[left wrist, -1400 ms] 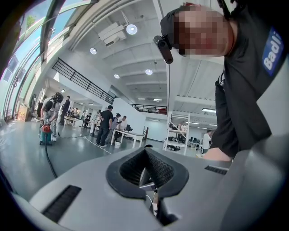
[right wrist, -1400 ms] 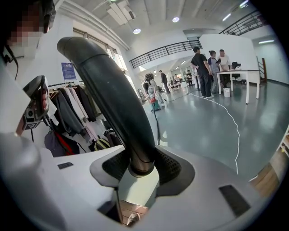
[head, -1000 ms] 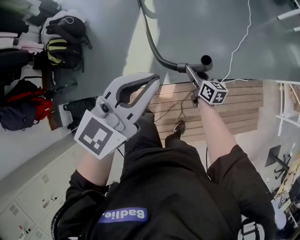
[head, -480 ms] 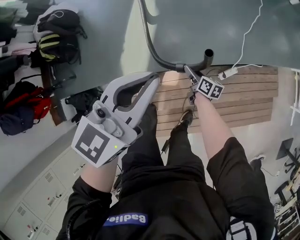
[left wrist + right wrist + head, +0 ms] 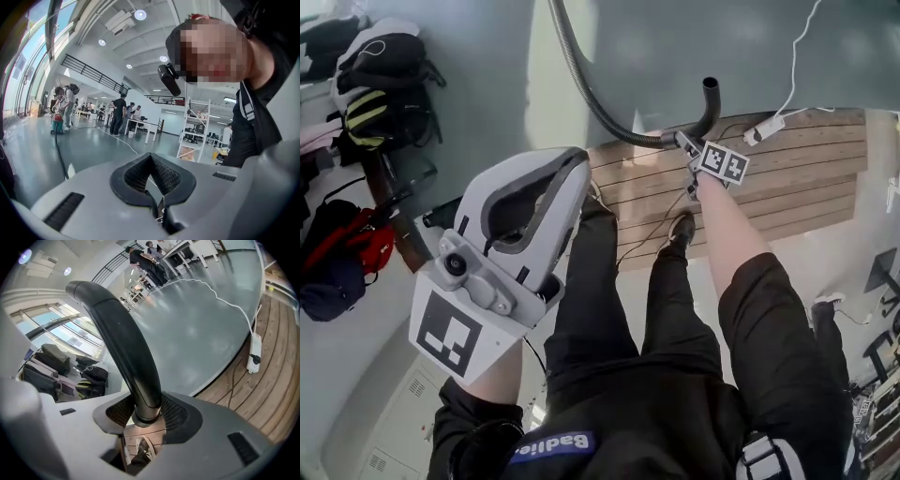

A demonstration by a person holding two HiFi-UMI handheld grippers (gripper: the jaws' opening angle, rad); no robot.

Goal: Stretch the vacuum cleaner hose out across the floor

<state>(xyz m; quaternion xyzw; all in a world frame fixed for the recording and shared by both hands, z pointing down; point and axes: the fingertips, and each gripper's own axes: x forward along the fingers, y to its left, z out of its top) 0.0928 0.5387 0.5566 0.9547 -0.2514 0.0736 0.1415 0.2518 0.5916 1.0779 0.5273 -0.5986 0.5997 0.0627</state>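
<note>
The grey ribbed vacuum hose [image 5: 581, 84] comes down from the top of the head view across the grey floor and joins a curved black end tube [image 5: 705, 105]. My right gripper [image 5: 687, 147] is shut on that tube at the joint, held out ahead of the person's legs. In the right gripper view the black tube [image 5: 123, 333] rises from between the ribbed pads [image 5: 174, 412], which clamp its lower end. My left gripper [image 5: 567, 169] is raised near the camera, shut, holding nothing. In the left gripper view its jaws [image 5: 151, 158] meet with nothing between them.
Bags [image 5: 380, 70] and a red pack [image 5: 356, 253] lie along the left wall. A wooden deck [image 5: 806, 187] lies under the right gripper, with a white power strip [image 5: 766, 129] and its cable on it. The person's shoe [image 5: 682, 228] stands there. People, tables and a shelf rack [image 5: 194, 126] stand far off.
The left gripper has dropped toward the lower left and come closer to the camera. The right gripper, still holding the tube, has shifted slightly up over the deck; the legs have stepped forward.
</note>
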